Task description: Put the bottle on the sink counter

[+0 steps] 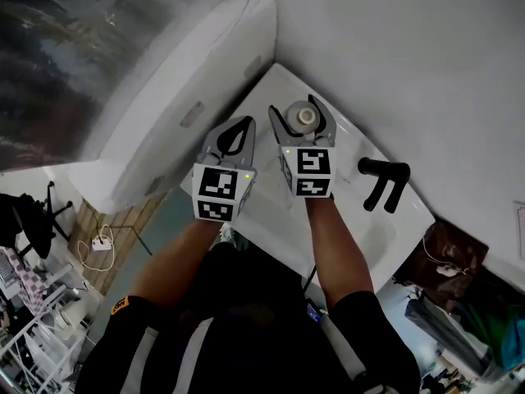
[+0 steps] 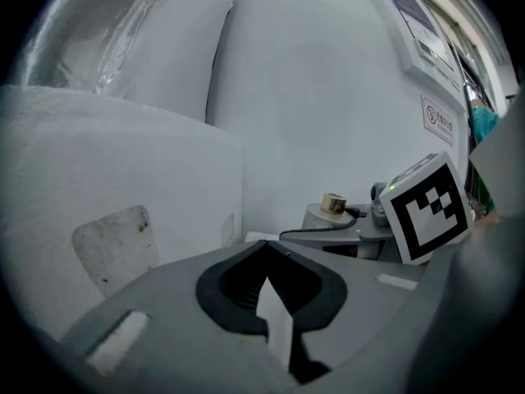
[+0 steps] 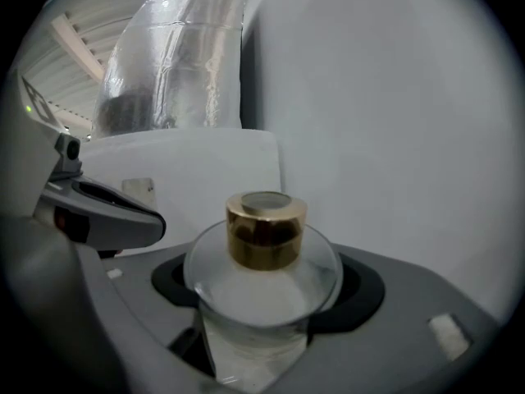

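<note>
- The bottle (image 3: 261, 290), of clear glass with a round shoulder and a gold cap (image 3: 265, 228), is gripped between the jaws of the right gripper (image 1: 300, 109).
- In the right gripper view the two dark jaw pads are seen pressed against the bottle's body just under the shoulder, one on each side, with the cap standing upright above them.
- In the head view the bottle (image 1: 306, 118) is seen from above, framed by the right gripper's jaws, over the far corner of the white sink counter (image 1: 354, 216), close to the wall.
- Whether the bottle's base touches the counter cannot be told, as it is hidden beneath the jaws.
- A black faucet (image 1: 384, 184) is seen on the counter to the right of the right gripper, apart from it.
- The left gripper (image 1: 243, 126) is held just beside the right one, on its left, over the counter's left edge.
- In the left gripper view its jaws (image 2: 267, 257) are seen drawn together at the tips, and nothing is held between them.
- From that same view the gold cap (image 2: 333, 203) is seen at the right, beyond the left jaws, next to the right gripper's marker cube (image 2: 427, 209).
</note>
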`<move>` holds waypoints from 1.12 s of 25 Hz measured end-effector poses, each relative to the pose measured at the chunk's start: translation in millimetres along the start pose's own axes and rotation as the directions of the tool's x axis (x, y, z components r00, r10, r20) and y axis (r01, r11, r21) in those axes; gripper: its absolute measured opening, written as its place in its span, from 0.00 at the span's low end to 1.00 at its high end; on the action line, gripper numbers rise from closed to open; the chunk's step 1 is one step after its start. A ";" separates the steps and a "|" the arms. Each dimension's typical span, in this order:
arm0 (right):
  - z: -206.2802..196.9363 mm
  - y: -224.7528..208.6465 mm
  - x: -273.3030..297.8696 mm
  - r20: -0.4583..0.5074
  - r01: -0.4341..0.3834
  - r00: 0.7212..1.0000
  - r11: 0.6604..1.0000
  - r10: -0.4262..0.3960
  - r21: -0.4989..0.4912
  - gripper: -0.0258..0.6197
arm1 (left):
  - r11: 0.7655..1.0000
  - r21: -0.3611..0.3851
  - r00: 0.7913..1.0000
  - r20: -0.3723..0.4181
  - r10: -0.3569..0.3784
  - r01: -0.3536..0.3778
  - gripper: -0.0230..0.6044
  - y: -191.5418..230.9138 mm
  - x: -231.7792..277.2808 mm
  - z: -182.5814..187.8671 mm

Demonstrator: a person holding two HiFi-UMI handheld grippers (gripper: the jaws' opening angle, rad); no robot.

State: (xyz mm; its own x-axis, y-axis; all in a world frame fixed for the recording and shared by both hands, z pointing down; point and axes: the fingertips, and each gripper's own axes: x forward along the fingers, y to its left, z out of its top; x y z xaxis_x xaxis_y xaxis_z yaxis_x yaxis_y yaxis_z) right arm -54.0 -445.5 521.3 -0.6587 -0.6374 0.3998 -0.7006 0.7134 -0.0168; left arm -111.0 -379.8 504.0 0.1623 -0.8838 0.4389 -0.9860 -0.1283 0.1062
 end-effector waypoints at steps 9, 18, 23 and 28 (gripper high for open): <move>-17.8 -9.7 32.2 -0.038 0.010 0.999 1.000 -0.011 -0.020 0.57 | 0.999 -0.041 0.999 -0.033 0.004 -0.006 0.03 8.1 18.4 -12.9; -27.5 -9.3 50.3 -0.058 -0.005 0.998 0.999 0.003 -0.035 0.57 | 0.998 -0.066 0.998 -0.060 0.008 -0.012 0.03 13.9 32.6 -24.6; -35.4 -11.5 54.7 -0.079 -0.010 0.997 0.999 0.007 -0.032 0.57 | 0.997 -0.077 0.997 -0.070 0.009 -0.015 0.03 16.1 37.2 -29.4; -40.0 -14.4 56.8 -0.091 -0.006 0.996 0.999 0.002 -0.044 0.57 | 0.997 -0.076 0.997 -0.074 0.010 -0.016 0.03 16.2 40.7 -30.5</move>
State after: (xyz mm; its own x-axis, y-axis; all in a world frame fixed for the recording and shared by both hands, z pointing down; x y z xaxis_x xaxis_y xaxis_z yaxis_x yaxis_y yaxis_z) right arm -70.2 -480.3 580.9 -0.6323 -0.6067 0.4818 -0.6839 0.7293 0.0209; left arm -119.2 -404.1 550.8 0.1545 -0.8495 0.5045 -0.9827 -0.0796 0.1670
